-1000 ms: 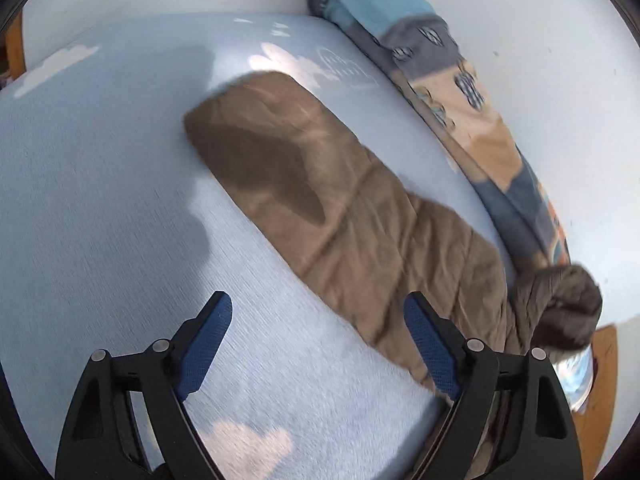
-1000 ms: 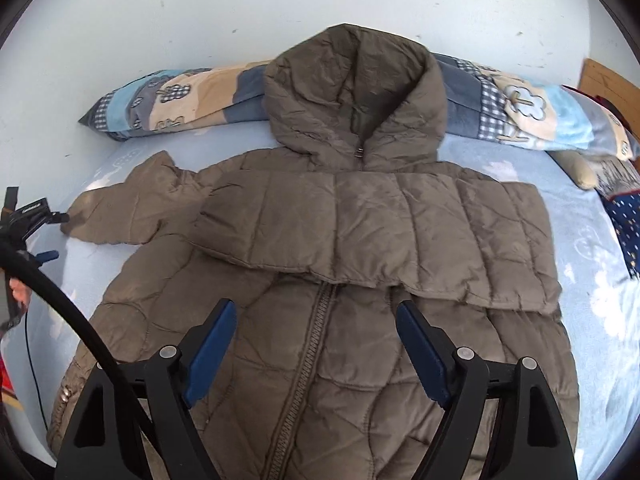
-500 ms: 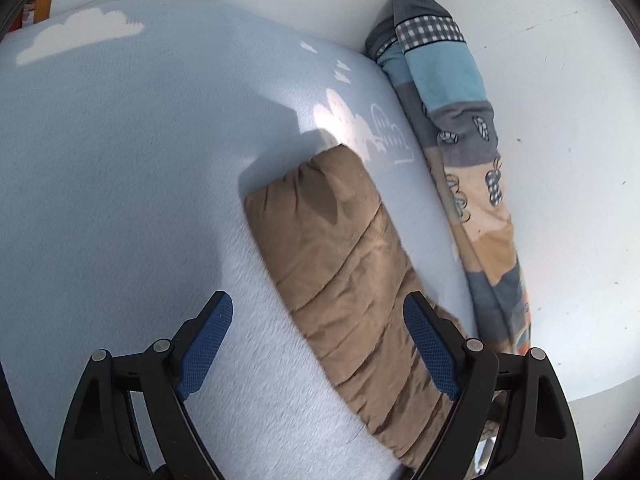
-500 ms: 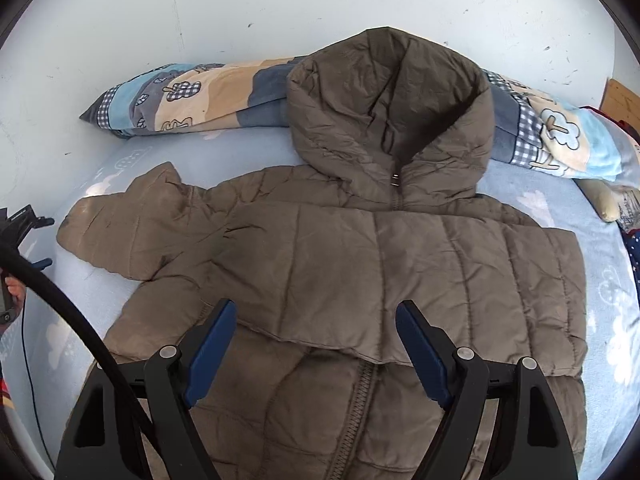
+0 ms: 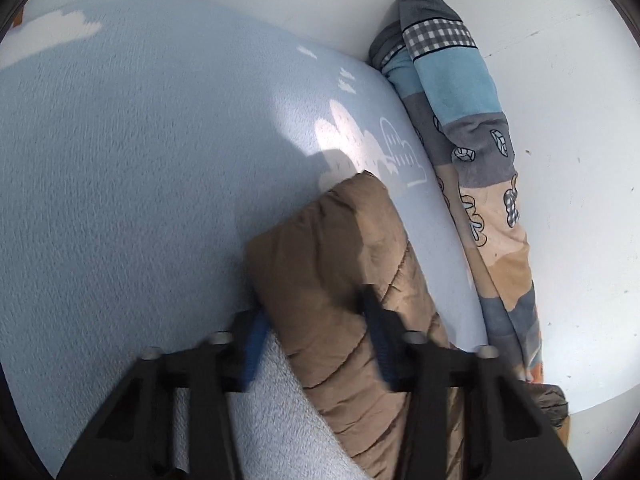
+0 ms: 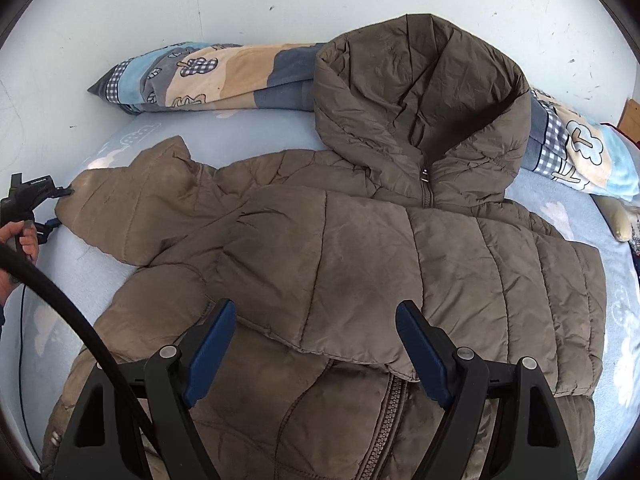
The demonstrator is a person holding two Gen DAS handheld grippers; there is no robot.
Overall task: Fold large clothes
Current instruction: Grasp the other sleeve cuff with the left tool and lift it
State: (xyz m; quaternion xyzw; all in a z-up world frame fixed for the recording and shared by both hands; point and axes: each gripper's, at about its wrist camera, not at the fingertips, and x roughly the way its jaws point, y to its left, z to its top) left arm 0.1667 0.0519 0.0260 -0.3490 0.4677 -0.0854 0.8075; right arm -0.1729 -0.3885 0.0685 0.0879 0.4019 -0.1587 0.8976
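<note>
my left claw just closing, clamped on sleeve | my right claw apart above jacket | jacket flat on bed

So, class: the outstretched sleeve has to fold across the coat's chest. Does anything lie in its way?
Nothing visible does. The sleeve lies flat on the blue blanket; the chest holds only the other sleeve, already folded. The pillow sits behind.

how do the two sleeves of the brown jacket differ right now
The outstretched sleeve lies out to the side on the blue sheet; the folded sleeve lies across the jacket's chest. The left gripper, whose jaws have just been closing, clamps the outstretched sleeve; the right gripper hangs open above the folded one. Both are brown, quilted and puffy.
</note>
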